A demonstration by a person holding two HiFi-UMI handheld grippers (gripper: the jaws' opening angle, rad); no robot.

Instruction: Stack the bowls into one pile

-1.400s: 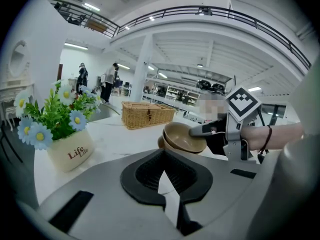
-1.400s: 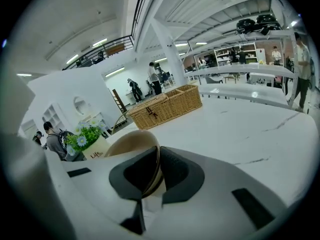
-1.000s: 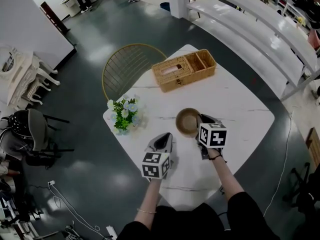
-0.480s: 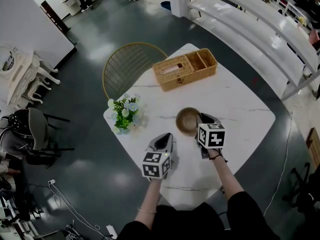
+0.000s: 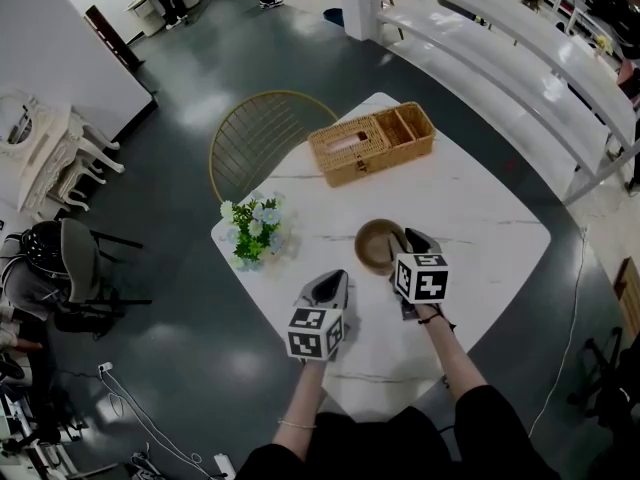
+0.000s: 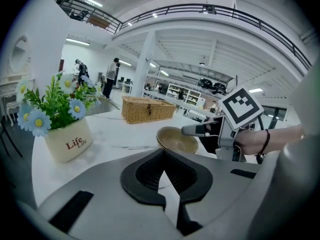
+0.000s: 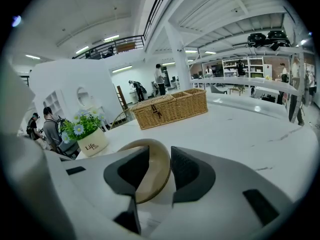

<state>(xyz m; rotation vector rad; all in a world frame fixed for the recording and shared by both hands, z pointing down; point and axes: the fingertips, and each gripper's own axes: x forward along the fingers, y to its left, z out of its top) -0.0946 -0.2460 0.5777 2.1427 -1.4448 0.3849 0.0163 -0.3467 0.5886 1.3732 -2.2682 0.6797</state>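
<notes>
Across the middle of the head view, a white marble table is seen over a dark floor, with a gold wire chair pushed against its far left edge. A wicker basket is set near the far corner, and a white pot of daisies stands by the left edge. A tan bowl rests on the table between the basket and the person, well apart from both the basket and the pot.

The right gripper is held at the bowl's right side. From above, its tips are merged with the rim. The right gripper view shows more: the rim is taken between the two pads, which have just been opening and now stand apart (a gap is seen on the inner side).

The left gripper is held over bare table near the bowl, clear of it. In the left gripper view its jaws are seen brought together at the tips with nothing between them, and the bowl is seen side-on beyond them. Print on the pot, lost from above, can be made out in both gripper views.
</notes>
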